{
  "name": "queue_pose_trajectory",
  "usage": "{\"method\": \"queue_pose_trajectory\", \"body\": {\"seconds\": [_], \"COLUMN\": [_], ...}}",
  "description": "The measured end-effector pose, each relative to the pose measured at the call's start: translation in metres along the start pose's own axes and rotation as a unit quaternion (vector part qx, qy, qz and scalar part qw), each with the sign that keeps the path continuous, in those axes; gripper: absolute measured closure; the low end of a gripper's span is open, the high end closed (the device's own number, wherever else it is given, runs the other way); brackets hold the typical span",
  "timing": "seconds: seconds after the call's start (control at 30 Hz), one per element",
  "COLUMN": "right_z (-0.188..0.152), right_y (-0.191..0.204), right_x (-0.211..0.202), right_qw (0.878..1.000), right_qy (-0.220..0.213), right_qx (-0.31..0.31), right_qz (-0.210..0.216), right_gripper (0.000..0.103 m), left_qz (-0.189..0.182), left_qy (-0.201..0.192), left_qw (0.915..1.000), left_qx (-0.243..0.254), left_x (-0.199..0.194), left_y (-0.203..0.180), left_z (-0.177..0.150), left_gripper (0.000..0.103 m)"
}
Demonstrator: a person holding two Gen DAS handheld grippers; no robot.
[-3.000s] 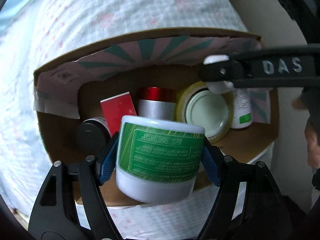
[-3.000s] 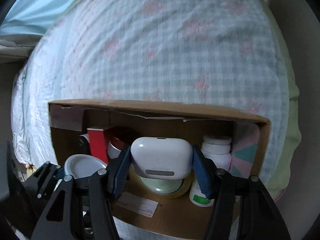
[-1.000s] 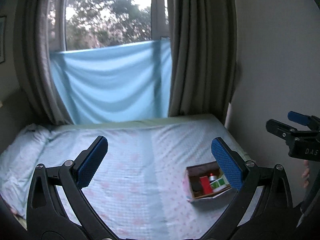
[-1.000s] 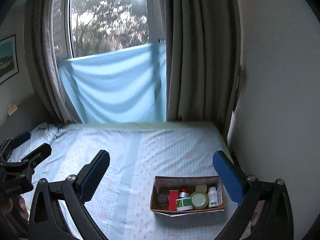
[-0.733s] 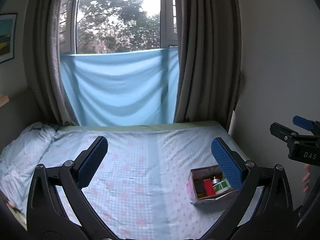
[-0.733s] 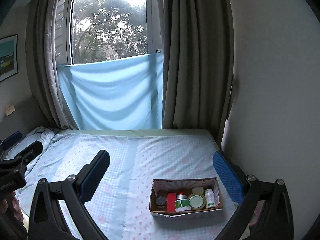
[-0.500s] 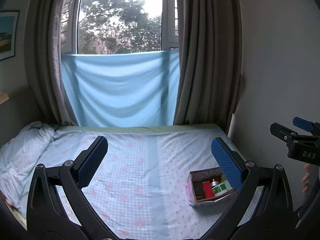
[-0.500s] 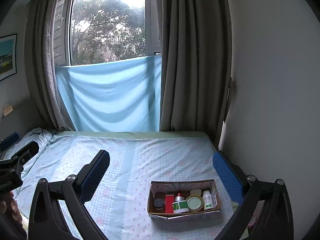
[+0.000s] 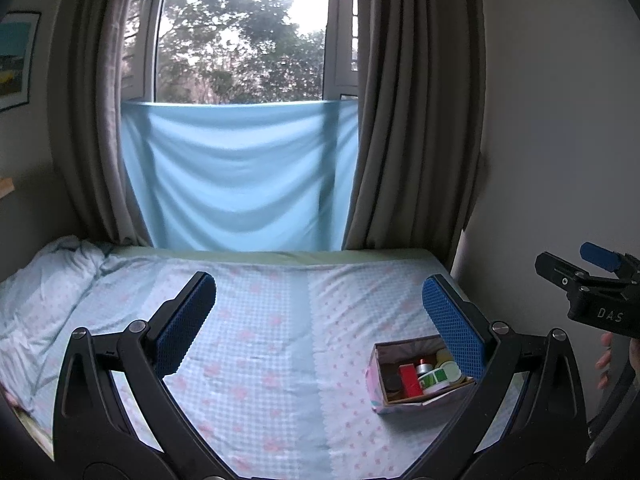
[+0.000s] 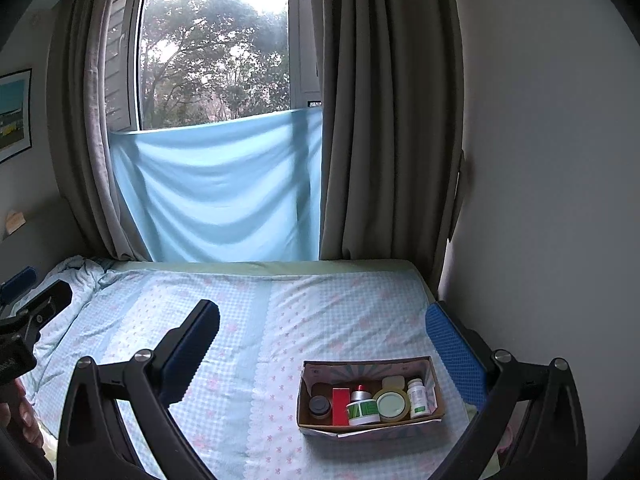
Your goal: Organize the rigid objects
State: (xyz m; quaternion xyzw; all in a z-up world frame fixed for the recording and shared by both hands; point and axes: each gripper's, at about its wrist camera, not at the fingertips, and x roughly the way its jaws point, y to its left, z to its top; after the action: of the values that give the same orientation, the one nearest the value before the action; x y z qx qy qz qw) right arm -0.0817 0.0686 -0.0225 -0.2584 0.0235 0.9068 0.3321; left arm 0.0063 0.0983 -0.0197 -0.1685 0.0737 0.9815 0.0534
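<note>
A bedroom is shown: a bed (image 10: pixel 280 340) under a pale checked sheet, with grey curtains and a blue cloth (image 10: pixel 216 196) hung over the lower window at 12 o'clock. A cardboard box (image 10: pixel 370 426) is seen on the sheet toward 4 o'clock in the right wrist view, near the wall-side edge of the bed. Inside it, a dark-lidded jar (image 10: pixel 319 405), a red box (image 10: pixel 341 400), a green-labelled tub (image 10: pixel 362 410), a roll of tape (image 10: pixel 391 403) and a white bottle (image 10: pixel 418 398) are lined up in a row; no loose item is seen on the sheet.

The left gripper (image 9: pixel 316 328) is held wide apart and empty, and the right gripper (image 10: pixel 320 344) is likewise spread wide with nothing between its pads. Both are held high and well back from the box.

The task is judged essentially finished. If anything is to be tidied, the box should be approached from above, and the upright items should not be knocked.

The box's long axis runs from 9 to 3 o'clock in the right wrist view, its open top facing up.
</note>
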Motion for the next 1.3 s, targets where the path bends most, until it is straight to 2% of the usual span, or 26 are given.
{"method": "queue_pose_trajectory", "body": {"seconds": [1.3], "right_z": [0.0045], "right_y": [0.0045], "right_x": [0.0031], "right_qw": [1.000], "right_qy": [-0.005], "right_qx": [0.007], "right_qz": [0.001], "right_gripper": [0.000], "left_qz": [0.011], "left_qy": [0.005], "left_qw": [0.9999], "left_qx": [0.001], "left_x": [0.0016], "left_y": [-0.0046], "left_z": [-0.0019], "left_gripper": [0.000]}}
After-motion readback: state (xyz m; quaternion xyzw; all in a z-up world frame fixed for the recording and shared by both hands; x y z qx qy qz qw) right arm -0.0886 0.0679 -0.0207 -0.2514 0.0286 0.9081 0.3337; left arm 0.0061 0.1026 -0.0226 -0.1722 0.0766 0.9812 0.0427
